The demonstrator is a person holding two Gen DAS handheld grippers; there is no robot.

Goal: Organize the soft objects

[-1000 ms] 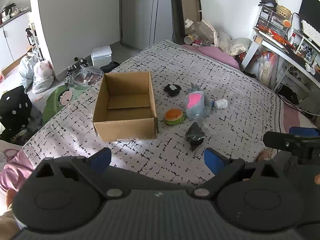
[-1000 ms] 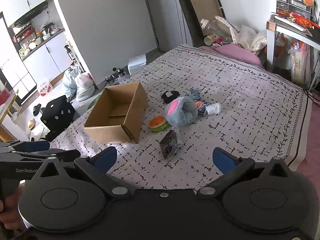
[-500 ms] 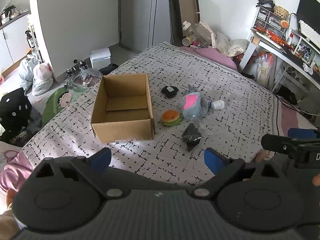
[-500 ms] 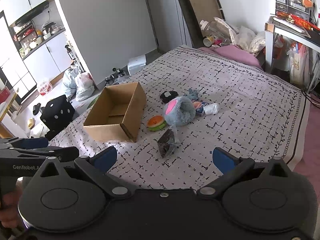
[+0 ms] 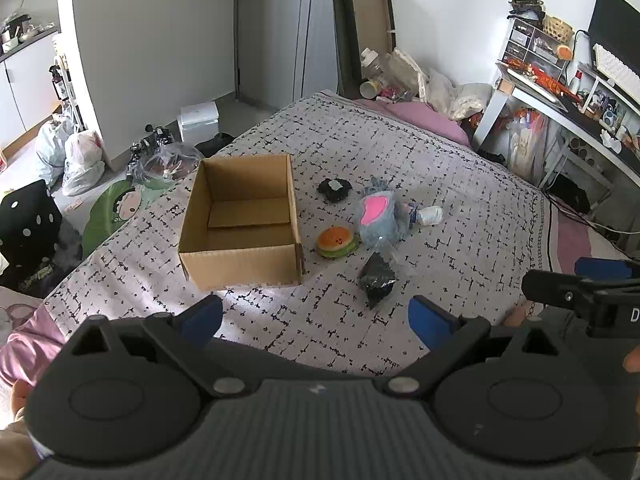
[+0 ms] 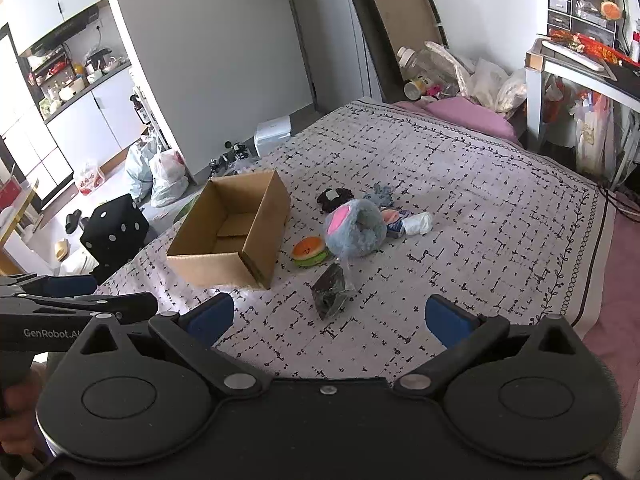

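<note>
You hold the left gripper (image 5: 315,320) over the near edge of the bed (image 5: 460,184), its blue-tipped fingers (image 5: 202,318) spread wide with nothing between them. Your right gripper (image 6: 329,318) is in the same condition: fingers wide apart, nothing held, hovering above the patterned cover.

The cardboard box (image 5: 242,220) sits open-topped on the bed, to the left of the soft objects; only a loose flap lies inside it. Just right of the box rests the burger plush (image 5: 337,241), close to its near right corner. The blue-and-pink plush (image 5: 378,216) lies immediately right of the burger, touching or nearly touching it. Behind these sits a small black soft item (image 5: 334,189). A white bundle (image 5: 430,215) lies to the right of the blue plush, with a small printed item between them that is too small to identify. Nearest you is a dark item in clear wrapping (image 5: 377,278), apart from the box and in front of the burger.
</note>
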